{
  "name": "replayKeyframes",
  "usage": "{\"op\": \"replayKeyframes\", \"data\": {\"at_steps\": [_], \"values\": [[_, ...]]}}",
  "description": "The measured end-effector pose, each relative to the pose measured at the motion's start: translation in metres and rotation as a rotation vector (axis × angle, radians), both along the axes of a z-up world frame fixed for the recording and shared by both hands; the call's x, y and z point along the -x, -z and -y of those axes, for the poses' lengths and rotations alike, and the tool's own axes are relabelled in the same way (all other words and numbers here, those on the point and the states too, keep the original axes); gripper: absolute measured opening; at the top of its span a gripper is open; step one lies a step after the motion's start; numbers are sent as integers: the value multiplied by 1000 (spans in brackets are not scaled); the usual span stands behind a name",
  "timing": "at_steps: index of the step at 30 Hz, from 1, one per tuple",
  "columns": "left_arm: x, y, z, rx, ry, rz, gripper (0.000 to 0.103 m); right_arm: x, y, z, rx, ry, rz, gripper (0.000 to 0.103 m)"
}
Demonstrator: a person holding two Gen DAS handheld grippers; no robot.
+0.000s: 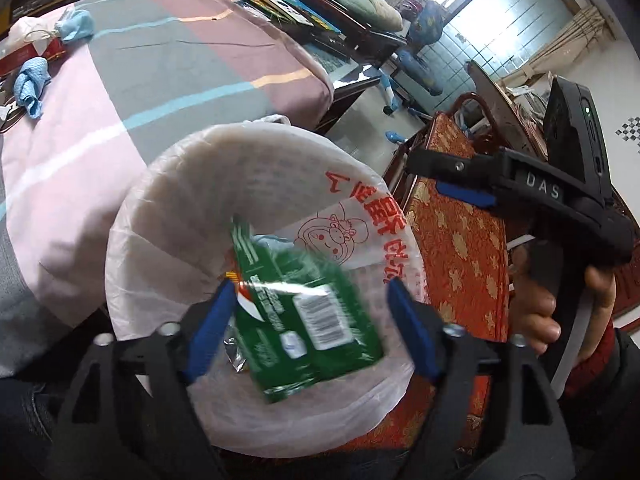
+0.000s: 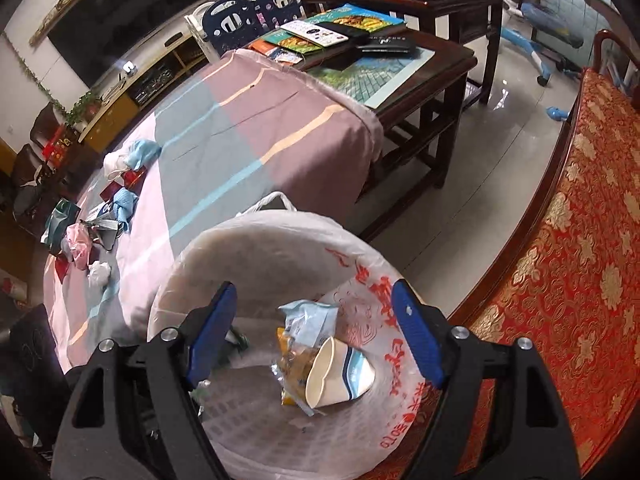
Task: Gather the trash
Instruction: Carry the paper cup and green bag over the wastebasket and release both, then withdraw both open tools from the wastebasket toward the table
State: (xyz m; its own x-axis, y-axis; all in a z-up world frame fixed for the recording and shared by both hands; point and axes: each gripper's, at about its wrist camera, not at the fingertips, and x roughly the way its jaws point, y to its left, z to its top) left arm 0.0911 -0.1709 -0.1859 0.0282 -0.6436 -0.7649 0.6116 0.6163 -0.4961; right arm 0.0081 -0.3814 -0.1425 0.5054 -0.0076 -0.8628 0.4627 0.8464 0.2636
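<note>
Below both grippers sits the bin (image 2: 280, 264), a round perforated plastic basket lined with a thin, translucent white bag printed in red; the liner is limp and slack, folded over the rim. Beyond the bin, ahead of the tools, a cloth (image 2: 248, 136) in pink, grey and mauve blocks with pale stripes drapes soft over a table.

Between the fingers of the left gripper (image 1: 308, 328) hangs a green wrapper (image 1: 304, 320), motion-blurred, with a barcode panel and a glossy sheen. The jaws stand wide apart and neither pad seems to touch it, so I judge it loose and dropping into the bin. It looks feather-light, crinkly and slippery; a pinch on a flat edge would serve best.

Under the right gripper (image 2: 316, 332), whose jaws are likewise spread and empty, a crushed paper cup (image 2: 340, 376) lies in the bin on a yellow packet (image 2: 290, 356), beside a pale blue wrapper (image 2: 308, 316).

Far to the left of the right tool, at the cloth's far end, scraps (image 2: 92, 224) remain: blue wads, pink film, white tissue. All look light, soft and crushable, and are probably easiest taken across their bulk, since thin film may slide from the pads.
</note>
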Motion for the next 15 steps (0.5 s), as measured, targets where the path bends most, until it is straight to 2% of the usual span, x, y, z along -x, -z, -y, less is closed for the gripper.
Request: {"op": "replayKeyframes", "data": {"at_steps": [5, 8, 10, 12, 15], "values": [[-21, 16, -21, 52, -76, -131, 91, -11, 9, -12, -19, -24, -30, 78], [-29, 18, -28, 93, -127, -167, 91, -18, 6, -27, -1, -53, -31, 78], [-30, 11, -35, 132, -164, -139, 91, -23, 1, -38, 15, -70, -22, 78], [-28, -1, -42, 168, -216, -73, 91, -28, -4, -48, 26, -86, -13, 78], [-30, -21, -67, 157, -386, 97, 91, -34, -11, -64, 52, -121, -3, 78]]}}
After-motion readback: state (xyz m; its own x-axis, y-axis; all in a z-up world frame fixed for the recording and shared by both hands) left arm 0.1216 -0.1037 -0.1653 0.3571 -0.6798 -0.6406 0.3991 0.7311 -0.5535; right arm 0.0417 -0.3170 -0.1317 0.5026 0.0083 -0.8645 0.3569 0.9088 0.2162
